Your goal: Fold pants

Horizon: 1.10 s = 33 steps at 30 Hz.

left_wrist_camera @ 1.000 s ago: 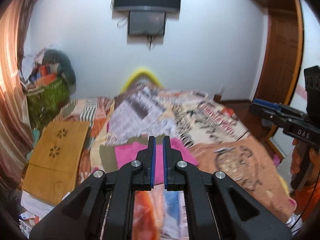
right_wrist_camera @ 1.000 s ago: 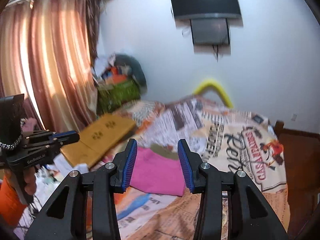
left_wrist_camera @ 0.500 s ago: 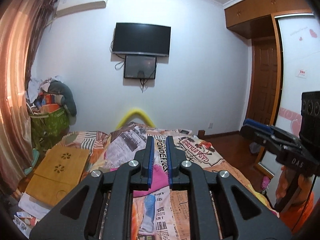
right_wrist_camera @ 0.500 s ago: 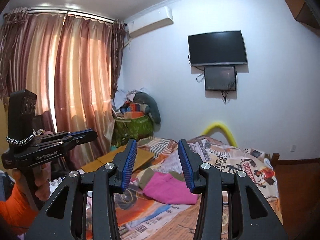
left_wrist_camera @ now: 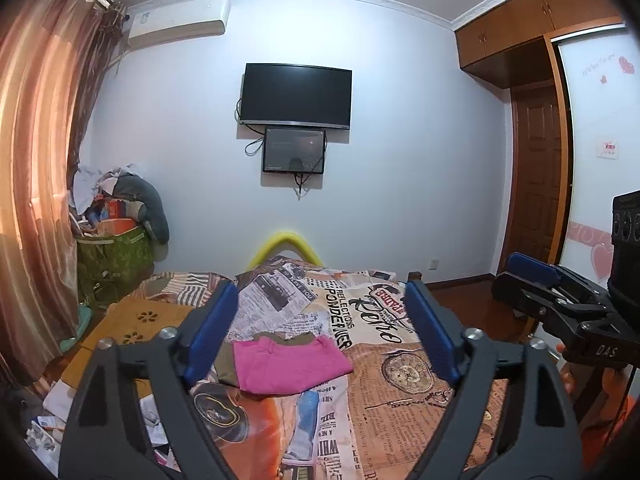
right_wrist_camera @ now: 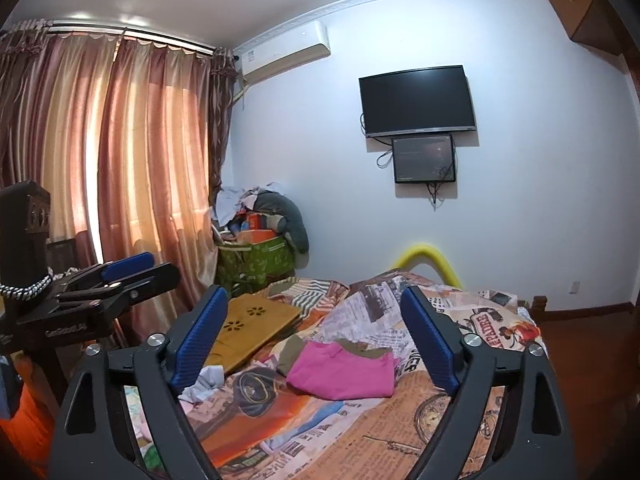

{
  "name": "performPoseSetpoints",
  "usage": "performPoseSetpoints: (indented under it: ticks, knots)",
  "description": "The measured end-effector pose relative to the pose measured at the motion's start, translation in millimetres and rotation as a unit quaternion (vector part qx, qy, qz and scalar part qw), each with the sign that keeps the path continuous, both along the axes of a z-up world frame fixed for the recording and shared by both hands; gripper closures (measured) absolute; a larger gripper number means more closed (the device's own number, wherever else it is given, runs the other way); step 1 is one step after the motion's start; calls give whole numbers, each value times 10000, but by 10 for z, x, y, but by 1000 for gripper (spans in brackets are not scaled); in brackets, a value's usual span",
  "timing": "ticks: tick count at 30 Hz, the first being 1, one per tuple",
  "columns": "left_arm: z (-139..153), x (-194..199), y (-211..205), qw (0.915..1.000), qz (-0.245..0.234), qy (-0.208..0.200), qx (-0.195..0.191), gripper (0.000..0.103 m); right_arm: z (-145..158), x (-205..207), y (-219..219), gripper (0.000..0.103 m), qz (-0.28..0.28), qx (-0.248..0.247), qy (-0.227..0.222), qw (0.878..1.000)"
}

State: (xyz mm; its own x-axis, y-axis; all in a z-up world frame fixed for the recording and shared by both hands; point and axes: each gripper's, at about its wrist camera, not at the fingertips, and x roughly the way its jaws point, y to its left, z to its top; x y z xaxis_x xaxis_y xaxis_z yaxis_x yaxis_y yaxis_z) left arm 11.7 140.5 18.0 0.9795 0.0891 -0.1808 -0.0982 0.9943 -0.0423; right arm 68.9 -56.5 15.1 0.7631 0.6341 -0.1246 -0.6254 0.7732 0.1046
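Pink pants (left_wrist_camera: 286, 364) folded flat on the bed (left_wrist_camera: 400, 400), lying on top of an olive garment (left_wrist_camera: 226, 364), mid-bed. Nothing touching them. Left gripper (left_wrist_camera: 324, 340) jaws have just opened wide, nothing between the pads, held well back from the pants. Right gripper (right_wrist_camera: 316, 344) same: just opened wide, empty, clear of the pants. Wooden lap desk (right_wrist_camera: 250, 326) left of the pants; TV (left_wrist_camera: 296, 96) on the far wall.
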Motion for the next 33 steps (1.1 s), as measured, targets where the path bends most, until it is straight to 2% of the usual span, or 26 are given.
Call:
performPoseSetpoints:
  ticks: [2, 8, 33]
  knots:
    - [0, 3, 35, 10000, 34, -24, -21, 3, -12, -35, -16, 0, -49, 11, -26, 10000]
    - [-35, -1, 81, 9999, 81, -15, -143, 1, -10, -65, -18, 0, -59, 3, -86, 9999]
    - [-106, 33, 39, 9998, 142, 41, -110, 0, -29, -113, -60, 0, -140, 4, -30, 9999]
